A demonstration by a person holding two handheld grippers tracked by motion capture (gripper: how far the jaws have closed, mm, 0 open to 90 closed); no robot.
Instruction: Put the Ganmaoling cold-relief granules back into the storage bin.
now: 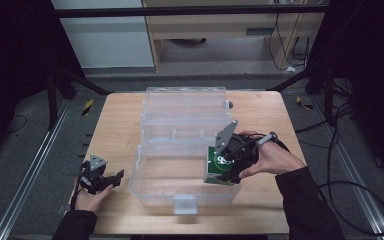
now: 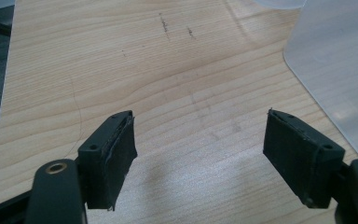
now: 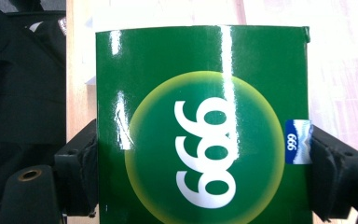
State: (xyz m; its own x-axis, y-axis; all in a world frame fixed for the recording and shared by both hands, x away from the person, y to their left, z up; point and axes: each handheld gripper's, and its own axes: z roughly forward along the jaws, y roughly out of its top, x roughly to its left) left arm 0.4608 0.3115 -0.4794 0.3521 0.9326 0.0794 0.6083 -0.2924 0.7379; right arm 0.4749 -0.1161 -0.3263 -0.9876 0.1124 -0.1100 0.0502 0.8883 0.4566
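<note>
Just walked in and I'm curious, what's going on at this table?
A person works at a wooden table with a hand-held gripper in each hand. The right hand-held gripper is shut on a green box printed with 999, holding it over the open clear plastic bin, at its right side. The left hand-held gripper sits open near the table's left edge, holding nothing.

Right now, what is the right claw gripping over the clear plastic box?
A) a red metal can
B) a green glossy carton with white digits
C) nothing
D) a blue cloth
B: the right claw has its jaws pressed on both sides of the green glossy carton with white digits.
</note>
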